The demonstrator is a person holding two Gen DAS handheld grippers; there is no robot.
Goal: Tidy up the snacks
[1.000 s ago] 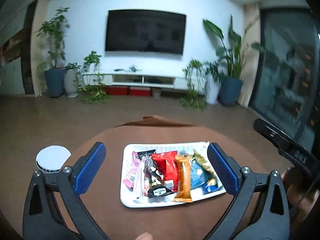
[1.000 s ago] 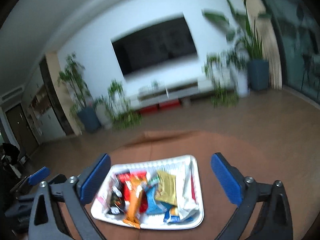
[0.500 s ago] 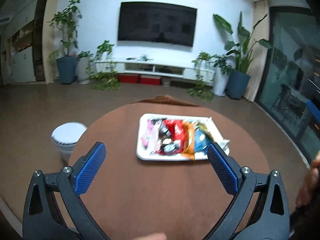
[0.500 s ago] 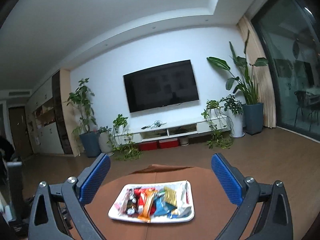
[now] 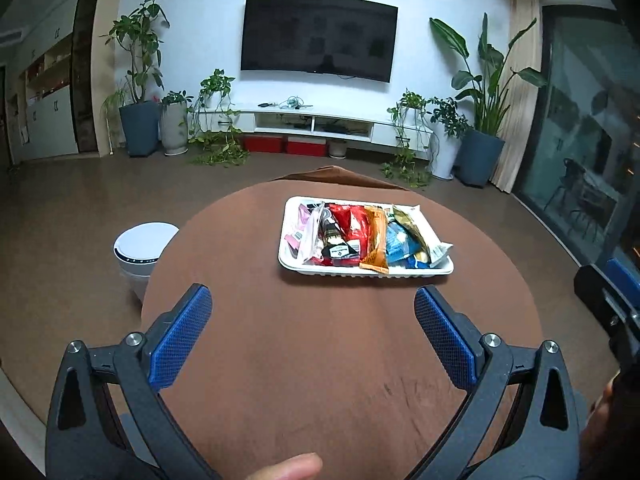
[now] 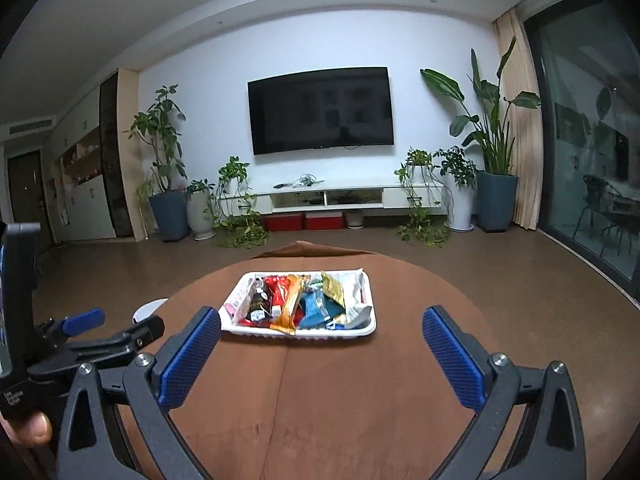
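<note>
A white tray (image 5: 288,216) full of several snack packets sits at the far side of the round brown table (image 5: 320,360). Among them lie a red packet (image 5: 354,222), an orange bar (image 5: 375,246) and a blue packet (image 5: 398,244). The tray also shows in the right wrist view (image 6: 370,326). My left gripper (image 5: 314,316) is open and empty, well short of the tray. My right gripper (image 6: 320,334) is open and empty, also in front of the tray. The left gripper shows in the right wrist view (image 6: 84,320) at the left edge.
A white round bin (image 5: 142,248) stands on the floor left of the table. Beyond the table are a TV wall (image 5: 318,38), a low white cabinet (image 5: 312,122) and potted plants (image 5: 480,136). Glass doors (image 5: 588,152) are on the right.
Both grippers have pulled back and up from over the tray, which now sits farther away. Both have stayed open and empty.
</note>
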